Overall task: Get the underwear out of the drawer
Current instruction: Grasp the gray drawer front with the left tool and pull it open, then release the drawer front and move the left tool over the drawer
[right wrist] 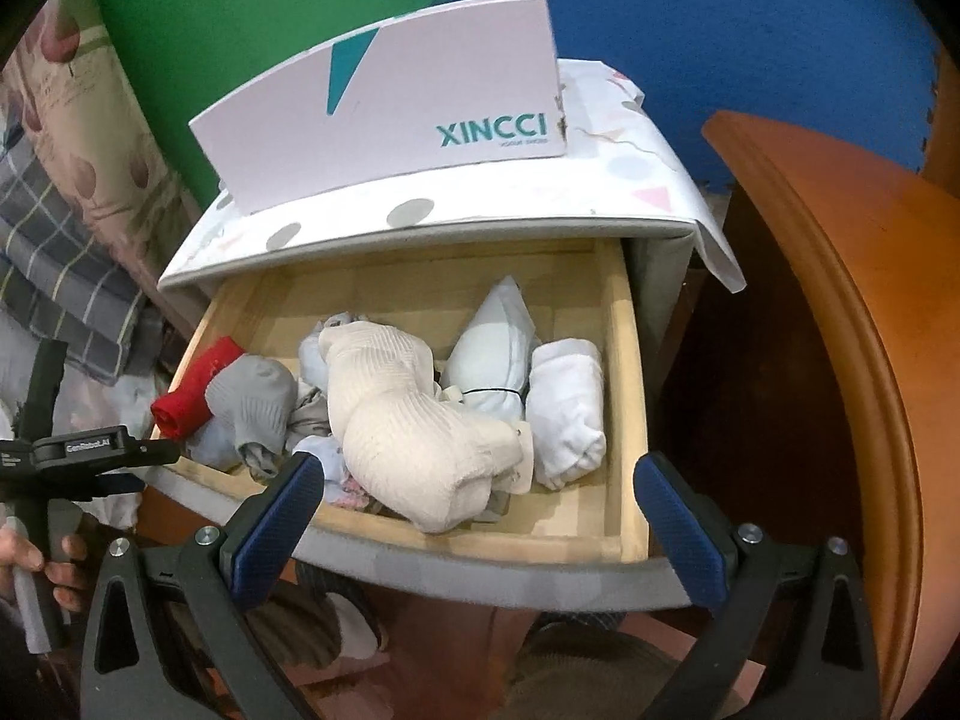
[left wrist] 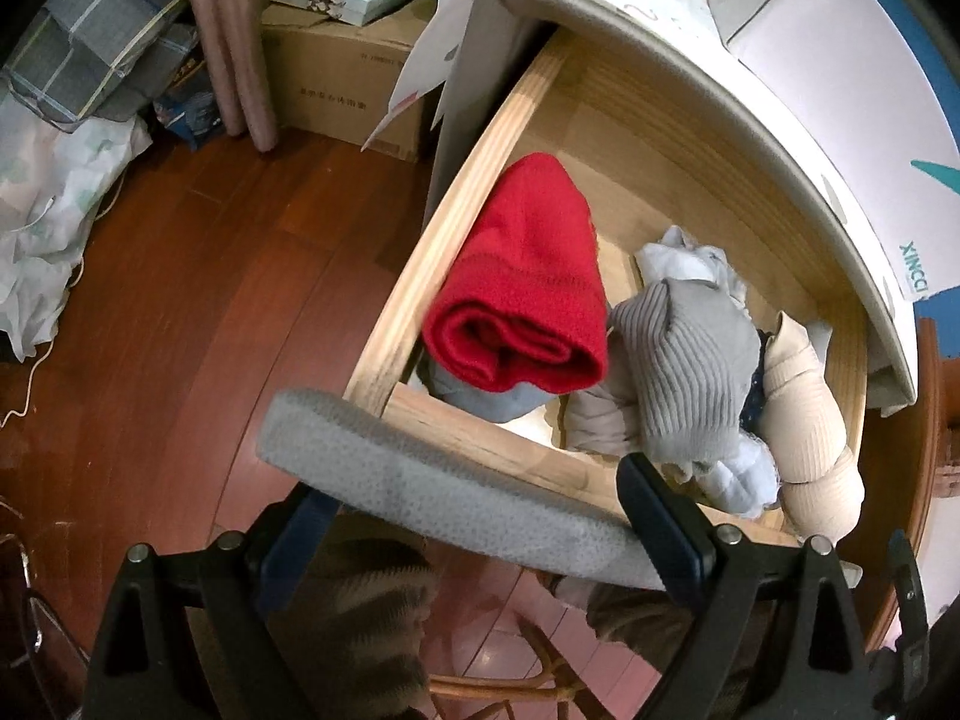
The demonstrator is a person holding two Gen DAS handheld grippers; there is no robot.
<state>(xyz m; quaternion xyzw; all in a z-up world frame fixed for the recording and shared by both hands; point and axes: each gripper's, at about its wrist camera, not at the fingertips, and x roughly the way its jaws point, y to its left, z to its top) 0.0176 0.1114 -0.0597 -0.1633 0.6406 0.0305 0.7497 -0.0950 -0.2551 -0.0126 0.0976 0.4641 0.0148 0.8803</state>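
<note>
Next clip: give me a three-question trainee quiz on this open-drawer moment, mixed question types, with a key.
1. True or false: the drawer is pulled open.
2. Which rolled garment lies nearest the drawer's left end? A. red roll B. white roll C. beige ribbed piece
3. Fill in: both the left gripper and the right gripper have jaws spread and hold ____.

Key: 1 true; 2 A; 3 nothing.
</note>
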